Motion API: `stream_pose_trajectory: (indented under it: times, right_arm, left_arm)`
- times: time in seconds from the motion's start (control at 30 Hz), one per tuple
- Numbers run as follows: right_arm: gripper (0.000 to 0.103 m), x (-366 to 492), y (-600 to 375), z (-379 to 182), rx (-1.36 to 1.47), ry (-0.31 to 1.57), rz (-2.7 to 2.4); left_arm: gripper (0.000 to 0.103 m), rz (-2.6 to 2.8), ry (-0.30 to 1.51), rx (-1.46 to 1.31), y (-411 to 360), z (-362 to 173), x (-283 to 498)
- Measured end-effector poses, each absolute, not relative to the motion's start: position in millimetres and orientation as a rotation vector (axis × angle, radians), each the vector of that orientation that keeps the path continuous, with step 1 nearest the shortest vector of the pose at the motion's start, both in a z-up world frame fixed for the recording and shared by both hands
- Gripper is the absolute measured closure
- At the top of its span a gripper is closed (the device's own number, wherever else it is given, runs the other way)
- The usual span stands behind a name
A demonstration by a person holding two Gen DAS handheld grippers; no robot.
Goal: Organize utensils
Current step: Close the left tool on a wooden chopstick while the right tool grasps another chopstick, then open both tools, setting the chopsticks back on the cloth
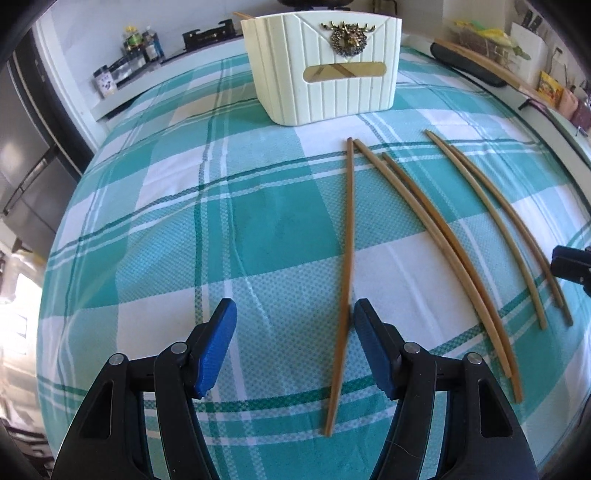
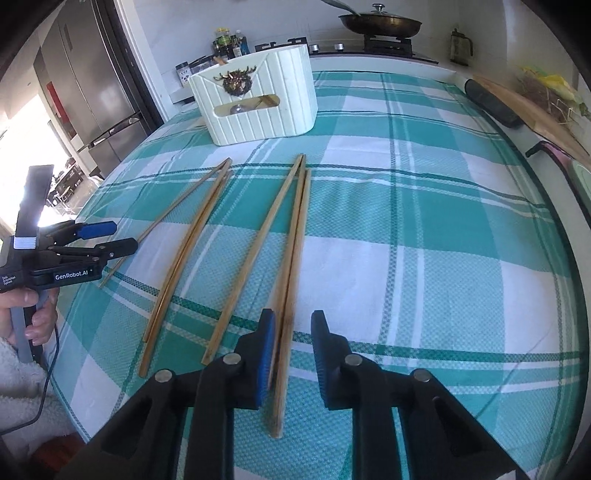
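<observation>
Now the left tongs [image 1: 293,325] hang spread over the checked cloth [image 1: 207,206] that covers the surface; one chopstick [image 1: 347,236] runs between their blue pads, close against the right pad [image 1: 373,350] and well clear of the left pad, so nothing is pinched there. Beside it on the cloth lie two more pairs of chopsticks, a near pair [image 1: 439,236] and a far pair [image 1: 506,229], each pair lying close together and pointing toward the cream basket [image 1: 325,62]; that basket stands at the far side of the cloth, and a chopstick shows through its handle slot. From the right wrist view, the right tongs [image 2: 293,332] are lowered around the far pair [image 2: 295,236]; the sticks rest against the left pad [image 2: 267,354], while a gap remains to the right pad, so the tongs stand narrowly apart and grip nothing. A hand [image 2: 35,314] at the left edge holds the other tool by its handle. A lidded pan [image 2: 380,22] sits on the stove behind.
</observation>
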State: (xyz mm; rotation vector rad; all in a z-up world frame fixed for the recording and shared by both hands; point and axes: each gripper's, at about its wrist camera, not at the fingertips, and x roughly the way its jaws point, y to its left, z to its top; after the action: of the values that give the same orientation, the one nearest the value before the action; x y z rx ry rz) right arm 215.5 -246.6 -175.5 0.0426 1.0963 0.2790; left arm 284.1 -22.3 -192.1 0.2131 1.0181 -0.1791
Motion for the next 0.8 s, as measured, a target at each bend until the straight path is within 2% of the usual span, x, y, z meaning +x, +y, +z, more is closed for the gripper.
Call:
stream_pose_trajectory:
  times: [0.07, 0.2, 0.3, 0.37, 0.4, 0.47, 0.8]
  right_arm:
    - [0.090, 220.3, -242.8, -183.3, 0.025, 1.125, 0.268]
    - [0.091, 224.2, -247.5, -183.0, 0.064, 1.124, 0.252]
    - [0.091, 225.3, -245.5, -184.6, 0.022, 1.136, 0.244]
    - [0.091, 226.7, -241.2, -185.4, -0.017, 1.144, 0.248]
    - [0.091, 228.2, -239.4, -185.2, -0.032, 1.147, 0.248]
    - [0.097, 231.8, -240.2, -185.6, -0.029, 1.144, 0.238]
    - [0.097, 212.8, -240.2, -185.1, -0.068, 1.071, 0.077]
  left_arm:
    - [0.036, -0.179, 1.020, 0.208, -20.8, -192.7, 286.4]
    - [0.045, -0.193, 1.037, 0.179, -17.6, -192.8, 289.5]
    - [0.065, -0.226, 1.049, 0.150, -19.2, -192.6, 290.0]
    - [0.091, -0.238, 1.047, 0.158, -24.5, -191.9, 288.5]
    - [0.097, -0.242, 1.047, 0.158, -27.1, -191.7, 287.6]
    - [0.098, -0.219, 1.044, 0.146, -29.0, -191.5, 285.8]
    - [0.098, -0.072, 1.060, -0.022, -0.8, -190.5, 252.6]
